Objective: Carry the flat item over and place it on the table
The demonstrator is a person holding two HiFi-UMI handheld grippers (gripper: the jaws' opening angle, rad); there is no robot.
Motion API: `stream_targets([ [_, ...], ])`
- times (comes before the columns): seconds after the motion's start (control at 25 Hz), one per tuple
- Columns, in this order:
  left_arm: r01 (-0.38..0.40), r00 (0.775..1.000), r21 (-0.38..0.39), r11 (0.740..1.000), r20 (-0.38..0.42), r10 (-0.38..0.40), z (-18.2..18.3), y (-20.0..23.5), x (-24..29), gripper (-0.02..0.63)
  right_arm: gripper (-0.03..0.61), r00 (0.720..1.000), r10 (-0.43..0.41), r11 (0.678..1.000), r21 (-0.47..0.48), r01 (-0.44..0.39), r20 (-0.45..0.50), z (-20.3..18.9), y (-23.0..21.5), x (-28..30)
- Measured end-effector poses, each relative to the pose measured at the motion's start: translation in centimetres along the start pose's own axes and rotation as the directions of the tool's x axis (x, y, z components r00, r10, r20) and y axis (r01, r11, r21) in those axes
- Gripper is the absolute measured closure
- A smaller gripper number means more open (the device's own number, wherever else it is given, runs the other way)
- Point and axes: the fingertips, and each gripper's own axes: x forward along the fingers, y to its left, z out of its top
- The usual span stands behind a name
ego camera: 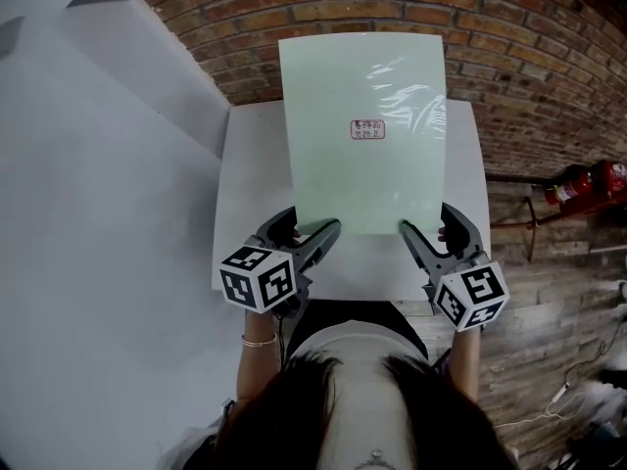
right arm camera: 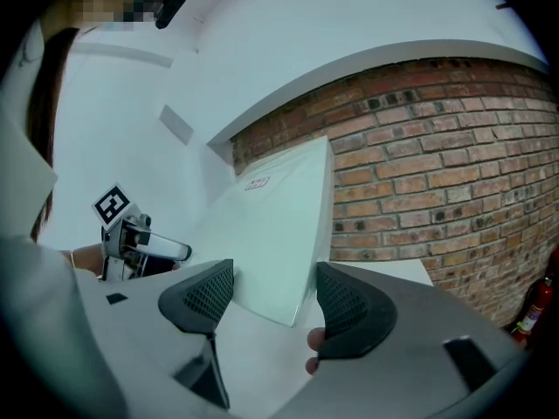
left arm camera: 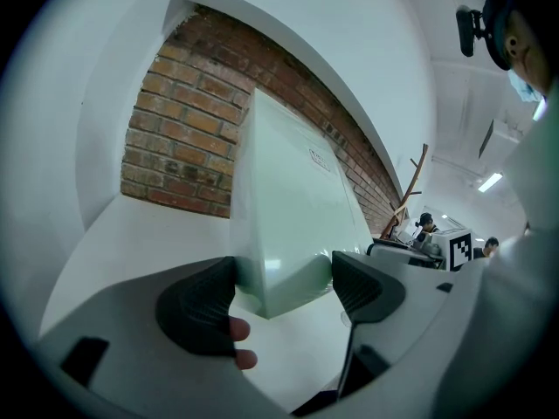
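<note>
The pale green sheet [ego camera: 362, 164] hangs tilted over the white table [ego camera: 253, 174], in front of the brick wall [ego camera: 529, 57]. The left gripper [ego camera: 312, 231] clamps its lower left corner and the right gripper [ego camera: 423, 227] clamps its lower right corner.

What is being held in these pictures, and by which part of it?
The pale green sheet, by its two near corners: the left gripper is clamped on the near-left corner, the right gripper on the near-right corner.
</note>
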Motion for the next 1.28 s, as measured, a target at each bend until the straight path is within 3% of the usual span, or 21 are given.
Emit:
stream_targets([
  [1.28, 0.008, 0.992, -0.066, 0.998, -0.124, -0.016, -0.2, 7.8, 5.3, 0.254, 0.256, 0.993, -0.035, 0.996, 0.077, 0.044, -0.111, -2.8, -2.3, 8.3],
])
